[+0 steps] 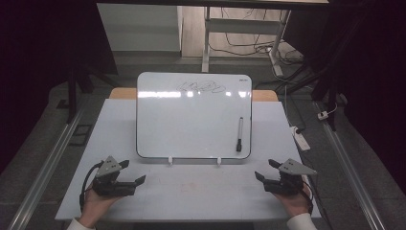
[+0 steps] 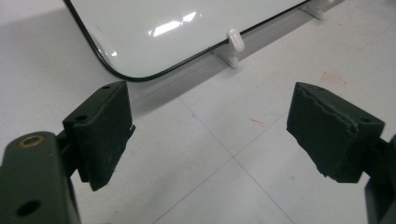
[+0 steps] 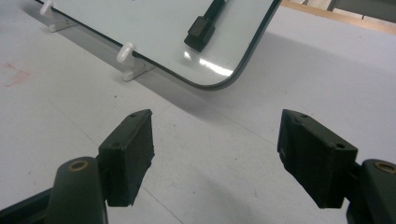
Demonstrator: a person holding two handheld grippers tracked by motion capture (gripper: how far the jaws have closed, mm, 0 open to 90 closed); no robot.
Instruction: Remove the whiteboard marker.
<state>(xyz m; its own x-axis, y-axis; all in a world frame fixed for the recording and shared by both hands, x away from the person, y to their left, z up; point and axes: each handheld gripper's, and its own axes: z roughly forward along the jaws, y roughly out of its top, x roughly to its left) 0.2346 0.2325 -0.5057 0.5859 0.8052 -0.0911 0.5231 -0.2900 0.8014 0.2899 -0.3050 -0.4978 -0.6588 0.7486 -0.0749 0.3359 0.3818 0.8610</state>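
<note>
A small whiteboard leans on two white stand clips in the middle of the table, with a black scribble near its top edge. A marker with a black cap clings to its right side. My left gripper rests open at the table's front left, below the whiteboard's lower left corner. My right gripper rests open at the front right, below the whiteboard's lower right corner and the marker's cap. Nothing sits between either pair of jaws.
The white table carries faint red marks near its front middle. A wooden edge shows behind the board. Beyond the table stand a desk frame with cables and a power strip on the floor at the right.
</note>
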